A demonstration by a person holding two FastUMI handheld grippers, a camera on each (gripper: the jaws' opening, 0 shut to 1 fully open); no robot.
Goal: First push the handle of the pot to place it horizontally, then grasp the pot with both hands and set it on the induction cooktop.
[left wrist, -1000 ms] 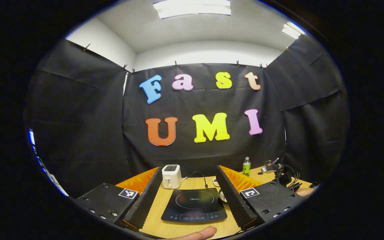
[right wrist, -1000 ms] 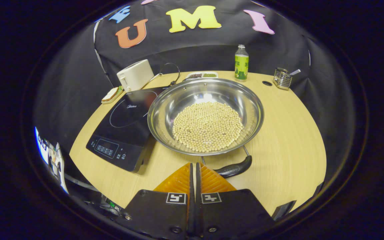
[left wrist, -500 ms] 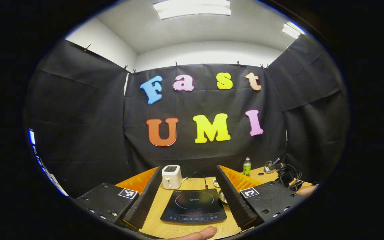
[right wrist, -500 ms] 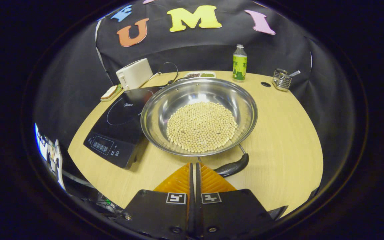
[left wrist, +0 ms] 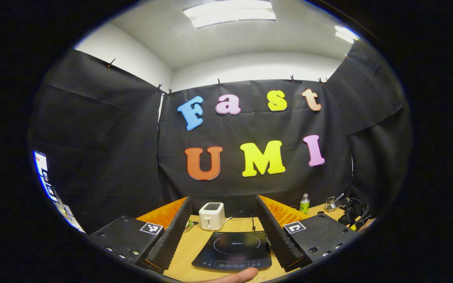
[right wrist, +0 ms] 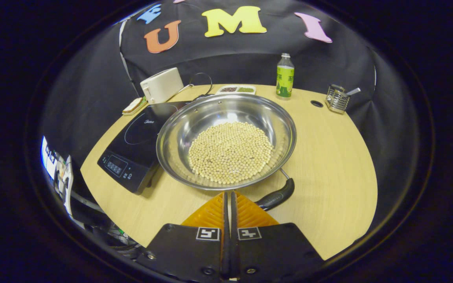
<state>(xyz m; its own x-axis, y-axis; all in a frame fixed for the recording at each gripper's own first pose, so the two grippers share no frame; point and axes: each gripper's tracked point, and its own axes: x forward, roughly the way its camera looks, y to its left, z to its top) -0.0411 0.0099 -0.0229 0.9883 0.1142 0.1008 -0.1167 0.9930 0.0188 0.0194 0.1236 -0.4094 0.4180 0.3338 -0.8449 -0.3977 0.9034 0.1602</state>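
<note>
The pot, steel and holding a layer of pale beans, sits on the table with its left rim overlapping the cooktop. Its dark handle lies at the near right, angled, just right of the right gripper, whose fingers are closed together with nothing between them, tips at the pot's near rim. The left gripper is spread wide and empty, aimed level over the cooktop. Behind stand a toaster, a bottle and a wire holder.
</note>
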